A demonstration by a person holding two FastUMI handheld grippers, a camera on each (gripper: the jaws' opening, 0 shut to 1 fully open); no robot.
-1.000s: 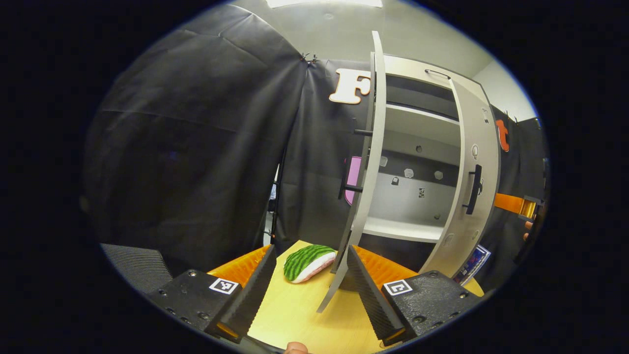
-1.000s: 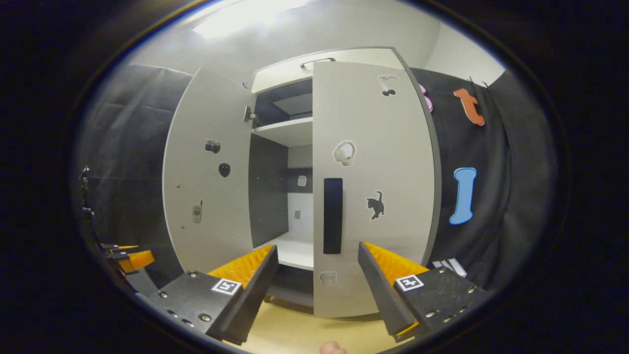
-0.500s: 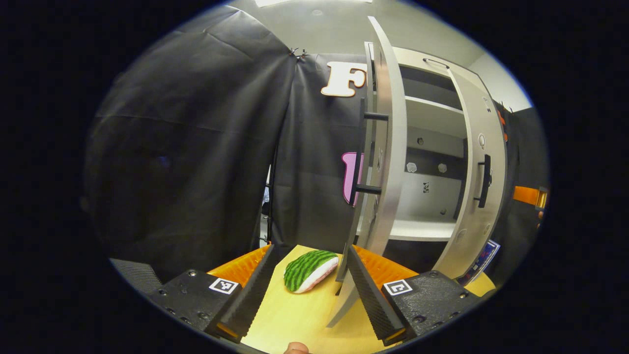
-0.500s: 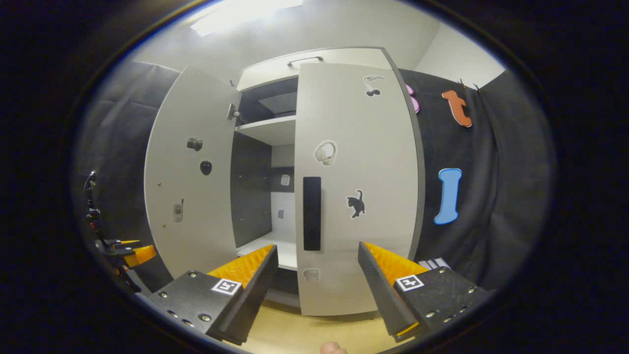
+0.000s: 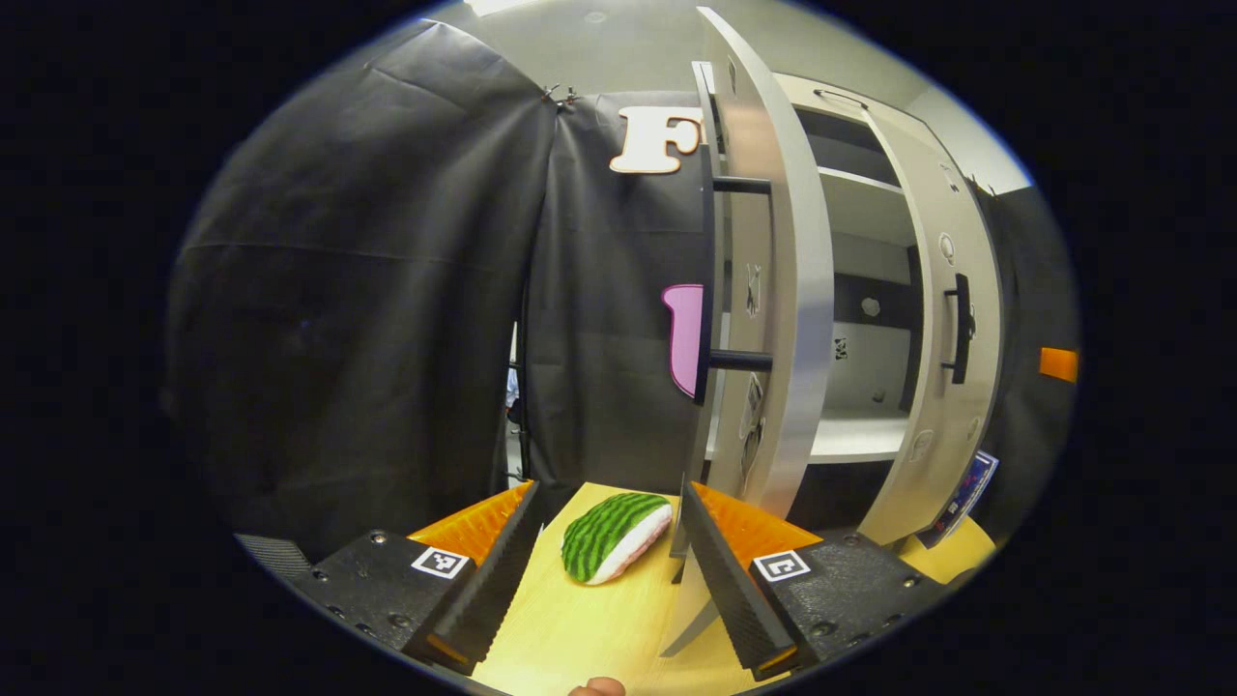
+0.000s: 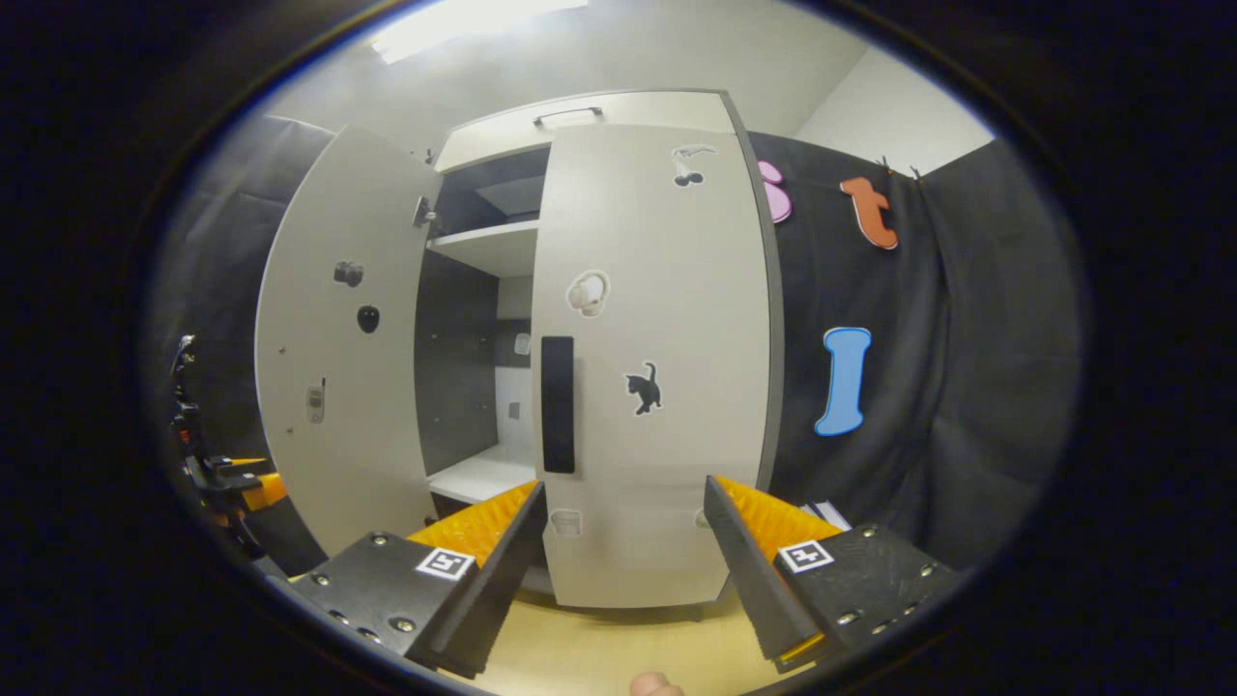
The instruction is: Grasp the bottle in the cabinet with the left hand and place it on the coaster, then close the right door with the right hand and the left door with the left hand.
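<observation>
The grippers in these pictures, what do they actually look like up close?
Each is a hand-held tool with two wedge-shaped fingers ribbed like saw teeth. In the left gripper view, the left gripper has black, screw-studded finger mounts, each carrying a small square black-and-white marker. The right gripper is built the same, with its own markers. Both sets of jaws stand apart.

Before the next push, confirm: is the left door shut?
No. The left door stands swung open, baring the cabinet's shelf behind it.

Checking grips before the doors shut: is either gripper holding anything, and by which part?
Nothing is held. The left gripper and the right gripper both stand open and empty, with the left door ajar.
</observation>
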